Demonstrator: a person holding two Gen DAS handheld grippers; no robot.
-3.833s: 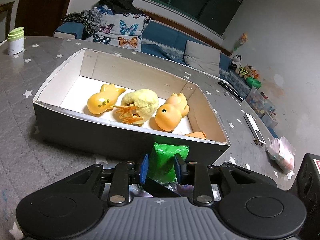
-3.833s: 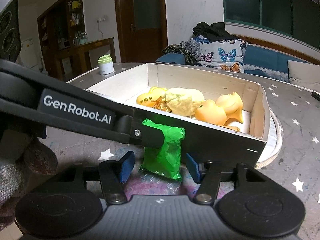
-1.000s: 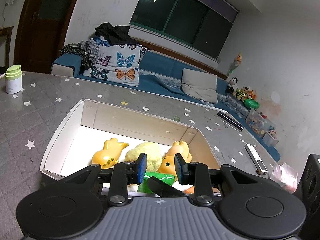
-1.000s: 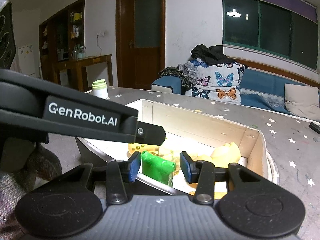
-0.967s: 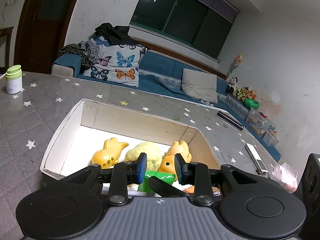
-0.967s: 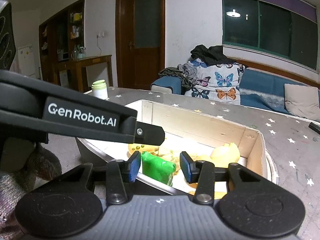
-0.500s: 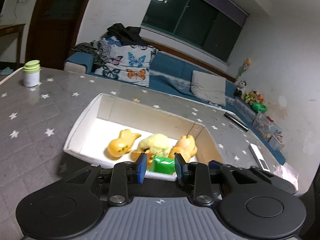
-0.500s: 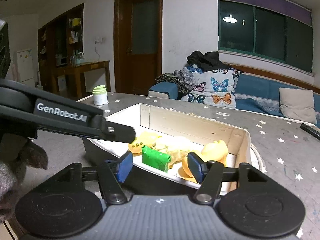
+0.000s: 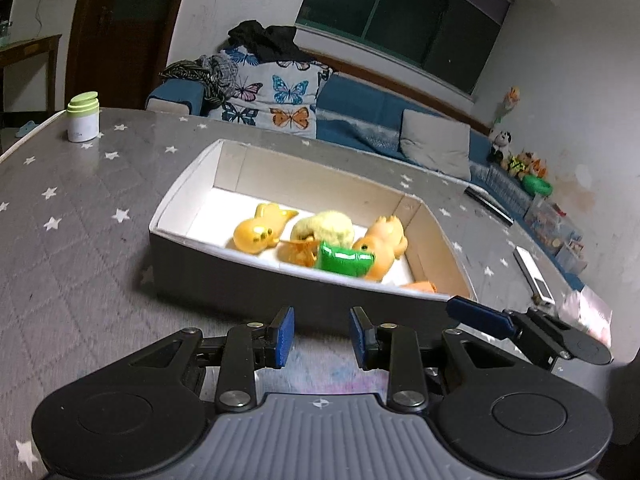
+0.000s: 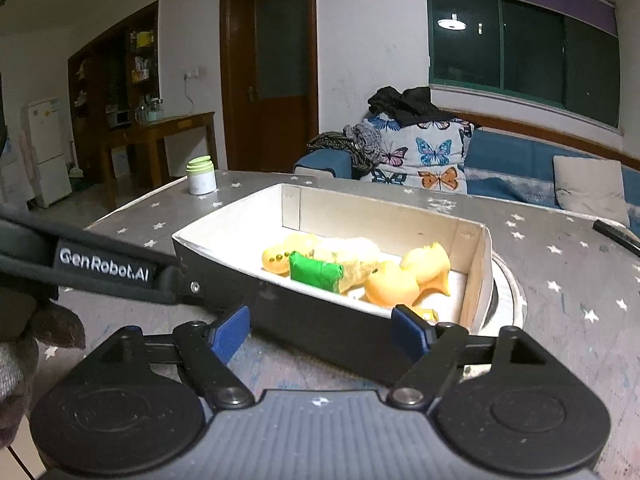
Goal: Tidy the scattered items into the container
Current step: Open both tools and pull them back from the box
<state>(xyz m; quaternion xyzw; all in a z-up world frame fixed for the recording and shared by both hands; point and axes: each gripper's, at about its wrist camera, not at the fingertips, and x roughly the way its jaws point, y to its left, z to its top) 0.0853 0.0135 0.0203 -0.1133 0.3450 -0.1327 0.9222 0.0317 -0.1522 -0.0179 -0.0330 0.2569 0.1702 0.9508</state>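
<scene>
A dark box with a white inside (image 9: 224, 268) (image 10: 320, 312) stands on the star-patterned table. In it lie several orange and yellow toys (image 9: 260, 232) (image 10: 424, 264) and a green packet (image 9: 344, 262) (image 10: 316, 272) that rests on top of them near the front wall. My left gripper (image 9: 320, 336) is open and empty, in front of the box's near wall. My right gripper (image 10: 320, 330) is wide open and empty, also in front of the box. The right gripper's fingers (image 9: 476, 316) show at the right of the left wrist view.
A white jar with a green lid (image 9: 82, 118) (image 10: 201, 176) stands at the table's far left corner. A remote (image 9: 534, 276) and a pink bag (image 9: 588, 312) lie at the right. A sofa with butterfly cushions (image 9: 280, 100) is behind the table.
The green packet has been let go and now lies in the box on the toys. Both grippers have drawn back to the front of the box, and the right one has opened wider.
</scene>
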